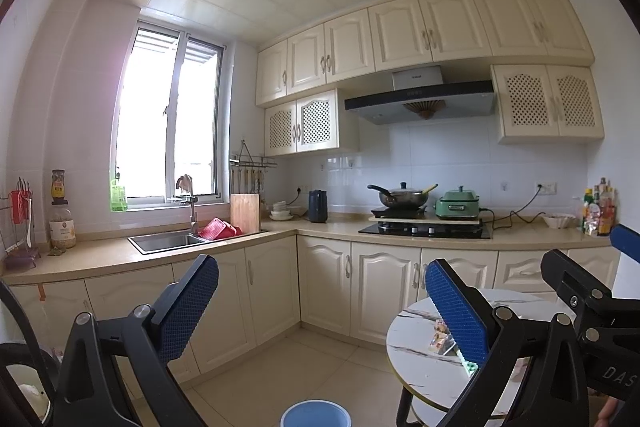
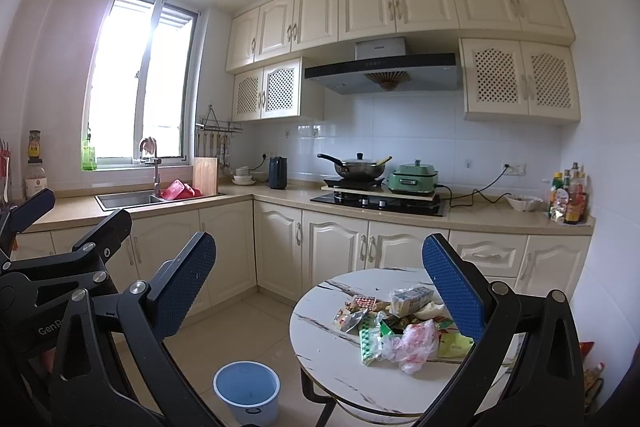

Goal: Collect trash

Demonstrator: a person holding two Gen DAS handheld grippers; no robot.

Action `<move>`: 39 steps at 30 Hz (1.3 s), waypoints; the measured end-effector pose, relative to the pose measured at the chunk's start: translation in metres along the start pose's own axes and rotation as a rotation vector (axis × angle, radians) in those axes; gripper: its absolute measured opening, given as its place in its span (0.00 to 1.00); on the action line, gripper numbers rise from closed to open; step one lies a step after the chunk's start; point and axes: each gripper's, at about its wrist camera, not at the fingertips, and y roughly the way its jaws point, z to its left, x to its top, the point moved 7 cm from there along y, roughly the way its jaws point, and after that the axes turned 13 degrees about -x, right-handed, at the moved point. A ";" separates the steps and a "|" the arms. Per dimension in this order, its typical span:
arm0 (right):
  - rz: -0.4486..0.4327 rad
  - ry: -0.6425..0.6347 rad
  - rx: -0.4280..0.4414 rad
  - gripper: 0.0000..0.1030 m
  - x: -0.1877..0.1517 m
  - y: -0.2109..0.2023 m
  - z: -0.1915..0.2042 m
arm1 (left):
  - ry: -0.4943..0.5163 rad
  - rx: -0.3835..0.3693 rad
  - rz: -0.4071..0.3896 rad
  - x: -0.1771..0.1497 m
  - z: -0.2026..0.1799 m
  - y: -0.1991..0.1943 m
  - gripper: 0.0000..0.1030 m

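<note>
A pile of trash (image 2: pixel 394 323), made of snack wrappers, a clear plastic bag and small cartons, lies on a round white marble-look table (image 2: pixel 332 359). A few of its wrappers (image 1: pixel 440 339) show in the left wrist view, on the same table (image 1: pixel 416 367). A blue bucket (image 2: pixel 247 389) stands on the floor left of the table; its rim (image 1: pixel 316 414) shows at the bottom of the left wrist view. My left gripper (image 1: pixel 322 301) is open and empty, held above the floor. My right gripper (image 2: pixel 320 277) is open and empty, above and short of the table.
An L-shaped kitchen counter (image 2: pixel 500 217) runs along the far walls with a sink (image 2: pixel 128 199), a hob with a pan (image 2: pixel 356 167), a green cooker (image 2: pixel 414 179) and bottles (image 2: pixel 570 195). Cream cabinets stand below. Tiled floor (image 2: pixel 248 323) lies between the counter and the table.
</note>
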 end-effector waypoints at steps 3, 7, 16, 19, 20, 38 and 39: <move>-0.001 0.000 0.000 1.00 0.001 0.000 0.000 | -0.001 0.000 0.000 0.000 0.000 0.000 0.99; -0.003 0.001 -0.003 1.00 0.001 -0.001 -0.001 | 0.001 0.000 -0.001 0.000 0.000 0.001 0.99; -0.003 0.000 -0.003 1.00 0.002 -0.001 -0.001 | 0.001 0.001 -0.002 0.000 0.000 0.001 0.99; -0.002 0.001 -0.002 1.00 0.002 -0.001 -0.001 | 0.002 0.001 -0.003 -0.001 0.000 0.001 0.99; -0.001 0.001 -0.002 1.00 0.001 -0.001 -0.001 | 0.003 0.002 -0.003 -0.001 0.000 0.001 0.99; 0.005 0.002 0.000 1.00 0.002 -0.001 0.000 | 0.006 0.005 -0.004 -0.002 -0.001 0.003 0.99; 0.006 0.003 0.001 1.00 0.002 -0.001 -0.001 | 0.007 0.005 0.000 -0.002 -0.002 0.004 0.99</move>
